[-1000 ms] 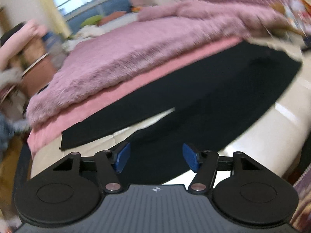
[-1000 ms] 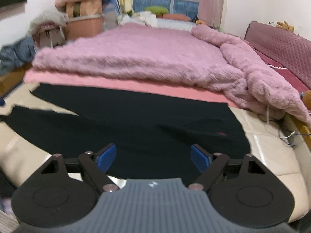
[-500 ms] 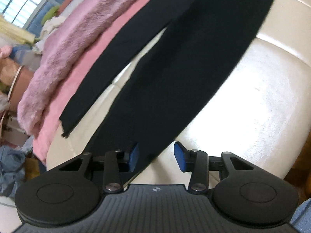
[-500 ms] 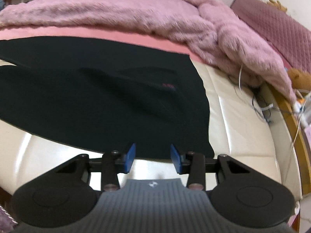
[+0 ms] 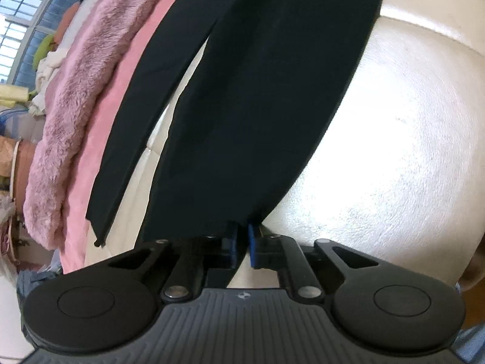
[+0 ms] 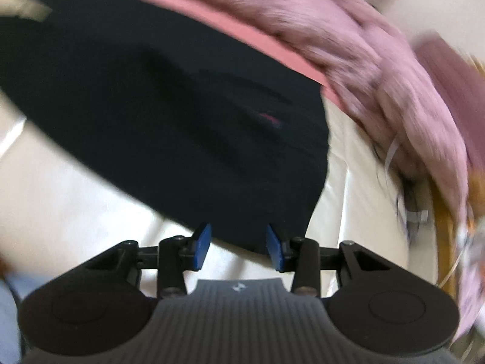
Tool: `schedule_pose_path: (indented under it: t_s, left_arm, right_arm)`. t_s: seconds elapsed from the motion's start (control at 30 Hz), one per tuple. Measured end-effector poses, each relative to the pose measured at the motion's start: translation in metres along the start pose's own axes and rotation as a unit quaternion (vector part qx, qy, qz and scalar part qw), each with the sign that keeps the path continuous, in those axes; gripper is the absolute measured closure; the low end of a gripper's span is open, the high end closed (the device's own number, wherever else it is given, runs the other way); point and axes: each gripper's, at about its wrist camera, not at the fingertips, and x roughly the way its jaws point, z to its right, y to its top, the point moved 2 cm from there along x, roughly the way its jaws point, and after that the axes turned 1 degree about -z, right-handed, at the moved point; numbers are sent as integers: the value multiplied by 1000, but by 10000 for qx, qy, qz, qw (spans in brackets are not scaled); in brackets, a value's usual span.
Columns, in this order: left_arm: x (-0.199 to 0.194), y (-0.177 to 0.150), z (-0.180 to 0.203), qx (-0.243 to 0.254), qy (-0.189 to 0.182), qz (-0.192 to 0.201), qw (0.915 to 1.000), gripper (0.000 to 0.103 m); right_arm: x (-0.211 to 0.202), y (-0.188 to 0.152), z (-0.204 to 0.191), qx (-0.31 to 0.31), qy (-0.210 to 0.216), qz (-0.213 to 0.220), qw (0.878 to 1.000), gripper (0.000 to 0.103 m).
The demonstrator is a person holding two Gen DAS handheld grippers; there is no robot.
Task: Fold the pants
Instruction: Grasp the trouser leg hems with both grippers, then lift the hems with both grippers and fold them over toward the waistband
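1. Pants (image 5: 266,97), black, lie spread on a cream padded bed surface (image 5: 394,151); in the left wrist view both legs run from 12 o'clock down toward 6, the nearer leg's hem ending at the left tool (image 5: 241,236).
2. Left tool is pressed together on that hem, its blue pads (image 5: 232,242) pinching the cloth edge. Bare cream surface lies open at 3 o'clock.
3. Farther leg's hem (image 5: 100,230) sits at 8 o'clock, beside a pink sheet (image 5: 91,139) and a fluffy pink blanket (image 5: 63,112).
4. Right tool (image 6: 239,242) stands partly apart, with the corner of the waist end (image 6: 242,206) between its pads, which are not seen pressing it; the view is blurred. Cream surface is free at 3 and 8 o'clock.
5. Compared with a second ago, both tools have dropped close to the fabric and narrowed; the left then stood wide above the leg.
6. Small red mark (image 6: 269,119) on the pants is unreadable.
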Motion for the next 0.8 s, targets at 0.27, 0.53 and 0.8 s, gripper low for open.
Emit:
schedule_pose_path:
  t_s: [0.27,0.53,0.8]
  left_arm:
    - [-4,4,-24,-1273,68,5,9918,102]
    - [-20,12,-52,-2500,298,150,9677,103]
    - [-42,30,-95,-2936,861,447,9510,103]
  right_arm:
    - [18,-8,-13,-1893,-174,-323,9812,71]
    - [34,-16,-26,-2687,-367,-362,9618,103]
    - [-2,18,11,-1808,-781,246,9801,103]
